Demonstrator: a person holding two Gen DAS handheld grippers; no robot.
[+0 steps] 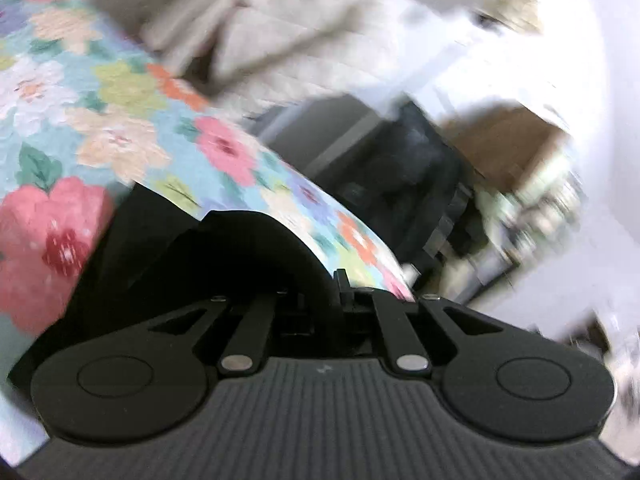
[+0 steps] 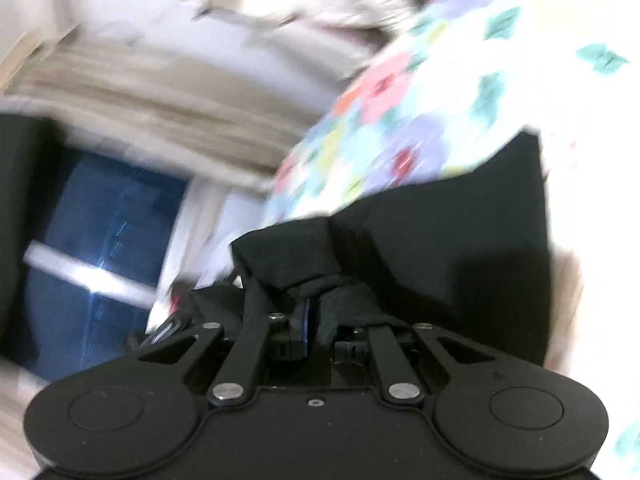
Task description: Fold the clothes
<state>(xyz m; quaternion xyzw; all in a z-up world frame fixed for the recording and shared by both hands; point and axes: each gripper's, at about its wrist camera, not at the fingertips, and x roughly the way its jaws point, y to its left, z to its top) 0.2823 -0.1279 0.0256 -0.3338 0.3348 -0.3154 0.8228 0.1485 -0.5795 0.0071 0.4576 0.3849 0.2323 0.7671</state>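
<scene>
Flowered bedspread [image 1: 120, 120] lies under a black garment [image 2: 440, 248] that we hold bunched at both ends: our right tongs [image 2: 316, 320] and left tongs [image 1: 316, 296] both clenched on it.

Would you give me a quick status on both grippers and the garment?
Left gripper shut on black garment. Right gripper shut on it too. Garment partly over floral sheet. Beige clothing lies beyond, apart.
</scene>
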